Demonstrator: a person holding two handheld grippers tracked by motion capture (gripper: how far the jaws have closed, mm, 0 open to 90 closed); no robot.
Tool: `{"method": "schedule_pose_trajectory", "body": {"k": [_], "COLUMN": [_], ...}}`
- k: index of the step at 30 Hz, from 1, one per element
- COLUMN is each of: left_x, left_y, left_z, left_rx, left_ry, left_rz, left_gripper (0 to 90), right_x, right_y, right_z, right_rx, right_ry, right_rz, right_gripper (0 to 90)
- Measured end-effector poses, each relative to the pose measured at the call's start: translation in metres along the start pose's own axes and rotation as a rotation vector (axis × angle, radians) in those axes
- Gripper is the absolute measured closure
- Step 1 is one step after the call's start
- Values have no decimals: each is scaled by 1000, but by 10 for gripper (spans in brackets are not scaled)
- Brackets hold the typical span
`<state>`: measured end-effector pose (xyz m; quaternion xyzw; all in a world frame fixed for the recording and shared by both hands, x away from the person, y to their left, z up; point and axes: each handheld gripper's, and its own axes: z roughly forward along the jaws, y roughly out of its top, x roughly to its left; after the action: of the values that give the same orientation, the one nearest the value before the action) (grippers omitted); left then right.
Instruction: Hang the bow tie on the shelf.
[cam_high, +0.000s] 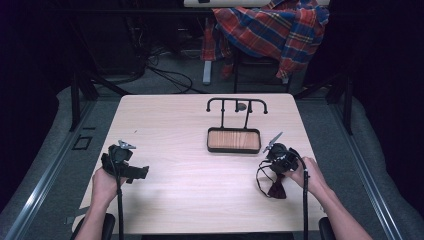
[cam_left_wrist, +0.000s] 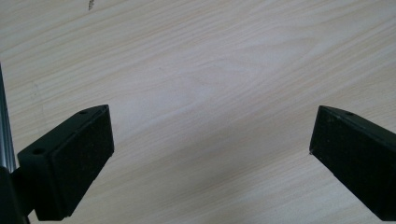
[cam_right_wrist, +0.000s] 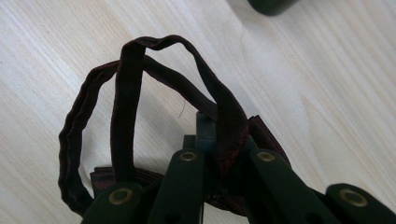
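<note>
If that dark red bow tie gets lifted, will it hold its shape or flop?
The strap will probably flop: it already lies in loose, wavy loops. The bow tie looks like thin fabric, so likely light. Clamped in the right gripper, it seems unlikely to slip.

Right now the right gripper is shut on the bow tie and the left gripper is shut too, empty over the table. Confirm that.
Not quite. The left gripper is open, not shut: the left gripper view shows its jaws wide apart over the bare table. The rest holds: the right gripper is shut on the bow tie.
</note>
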<state>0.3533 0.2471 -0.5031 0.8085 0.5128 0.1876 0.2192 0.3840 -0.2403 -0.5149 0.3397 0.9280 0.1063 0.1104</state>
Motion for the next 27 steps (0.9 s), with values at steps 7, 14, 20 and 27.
{"method": "schedule_pose_trajectory", "body": {"k": [7, 14, 20, 27], "left_x": [0, 0, 0, -1], "left_y": [0, 0, 0, 0], "left_z": [0, 0, 0, 1], "left_rx": [0, 0, 2, 8], "left_ry": [0, 0, 1, 0], "left_rz": [-2, 0, 1, 7], "left_gripper": [0, 0, 0, 0], "right_x": [2, 2, 0, -2], "right_y": [-1, -1, -2, -2], "right_z": [-13, -24, -29, -34], "right_rx": [-62, -111, -141, -155], "right_ry": [-27, -66, -93, -118], "right_rz": [5, 18, 41, 56], "right_gripper": [880, 882, 881, 882]}}
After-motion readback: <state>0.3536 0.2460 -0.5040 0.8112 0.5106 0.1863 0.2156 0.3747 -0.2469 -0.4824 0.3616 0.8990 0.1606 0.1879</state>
